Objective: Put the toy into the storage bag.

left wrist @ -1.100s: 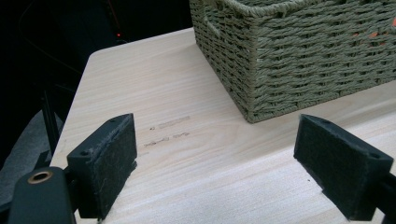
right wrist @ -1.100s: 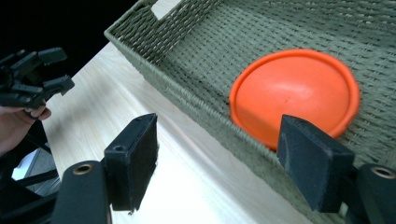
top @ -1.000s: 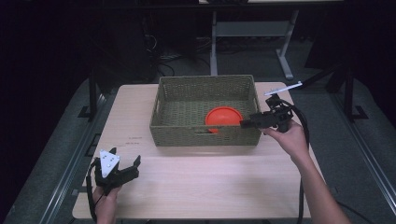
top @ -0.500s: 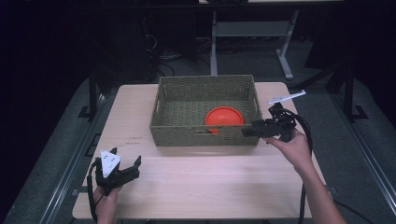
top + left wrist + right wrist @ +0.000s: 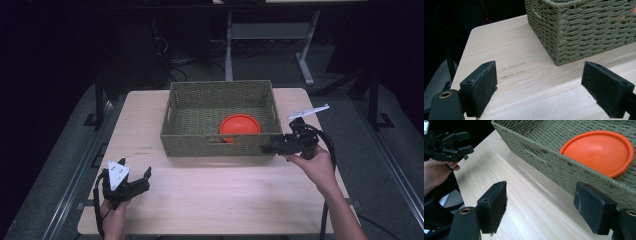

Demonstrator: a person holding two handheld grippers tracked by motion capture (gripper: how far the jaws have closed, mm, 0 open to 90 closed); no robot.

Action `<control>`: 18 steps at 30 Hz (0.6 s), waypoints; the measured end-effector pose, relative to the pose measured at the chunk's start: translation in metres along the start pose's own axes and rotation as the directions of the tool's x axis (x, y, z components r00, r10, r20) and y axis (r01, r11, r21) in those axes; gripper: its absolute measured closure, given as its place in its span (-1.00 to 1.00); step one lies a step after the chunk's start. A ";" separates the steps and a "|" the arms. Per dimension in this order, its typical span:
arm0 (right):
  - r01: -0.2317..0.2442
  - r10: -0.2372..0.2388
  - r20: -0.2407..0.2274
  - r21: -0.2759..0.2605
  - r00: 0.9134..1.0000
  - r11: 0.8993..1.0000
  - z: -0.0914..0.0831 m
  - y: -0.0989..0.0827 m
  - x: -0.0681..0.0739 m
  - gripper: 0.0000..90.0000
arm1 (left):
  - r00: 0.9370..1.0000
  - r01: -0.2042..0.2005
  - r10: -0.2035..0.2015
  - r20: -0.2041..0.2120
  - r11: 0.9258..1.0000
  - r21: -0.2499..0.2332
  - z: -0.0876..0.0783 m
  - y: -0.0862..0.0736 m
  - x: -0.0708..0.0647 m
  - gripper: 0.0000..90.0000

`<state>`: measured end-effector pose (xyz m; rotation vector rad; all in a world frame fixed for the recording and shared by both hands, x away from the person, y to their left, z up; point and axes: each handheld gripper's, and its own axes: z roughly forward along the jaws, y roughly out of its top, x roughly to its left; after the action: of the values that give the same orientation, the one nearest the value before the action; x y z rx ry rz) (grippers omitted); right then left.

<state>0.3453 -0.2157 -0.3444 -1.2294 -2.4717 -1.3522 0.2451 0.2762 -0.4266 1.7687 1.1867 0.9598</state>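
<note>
The desk point(image 5: 215, 190) is pale blond wood with a fine straight grain, marked by a few faint dark smudges just ahead of the left claw point(image 5: 539, 85). The basket point(image 5: 220, 142) ahead of both claws is olive green, woven in tight ropey rows. Inside it, just beyond the right claw point(image 5: 541, 210), lies a bright orange disc point(image 5: 599, 151), plain and glossy. Both claws are matte black with fuzzy black pads; the left claw carries a light grey plate point(image 5: 118, 173) dotted with small dark spots.

A pale wooden table point(image 5: 215, 190) stands on grey floor point(image 5: 60, 165), dark surroundings.
</note>
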 end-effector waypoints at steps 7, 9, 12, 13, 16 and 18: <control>-0.005 0.005 -0.003 0.003 1.000 1.000 0.001 -0.009 0.002 -0.42 | 1.000 0.001 -0.001 0.002 1.000 0.002 0.000 0.000 -0.001 -0.72; -0.004 0.004 0.002 0.006 1.000 1.000 0.002 -0.012 0.001 -0.42 | 1.000 0.003 -0.003 0.001 1.000 -0.001 0.000 0.000 -0.001 -0.72; -0.012 0.012 -0.002 0.011 1.000 1.000 0.003 -0.017 0.000 -0.42 | 1.000 0.003 -0.003 0.000 1.000 0.002 0.000 0.000 -0.001 -0.72; -0.017 0.017 -0.004 0.013 1.000 1.000 0.003 -0.019 0.000 -0.42 | 1.000 0.003 -0.003 0.000 1.000 0.002 0.000 0.000 -0.001 -0.72; -0.016 0.016 -0.002 0.017 1.000 1.000 0.003 -0.021 0.000 -0.42 | 1.000 -0.001 0.001 -0.001 1.000 0.000 0.000 0.000 0.000 -0.72; -0.018 0.018 -0.006 0.015 1.000 1.000 0.002 -0.023 0.000 -0.42 | 1.000 -0.001 0.001 0.000 1.000 0.001 0.000 0.000 0.000 -0.72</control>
<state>0.3302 -0.2205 -0.3613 -1.2389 -2.4564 -1.3285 0.2451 0.2758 -0.4269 1.7701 1.1863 0.9605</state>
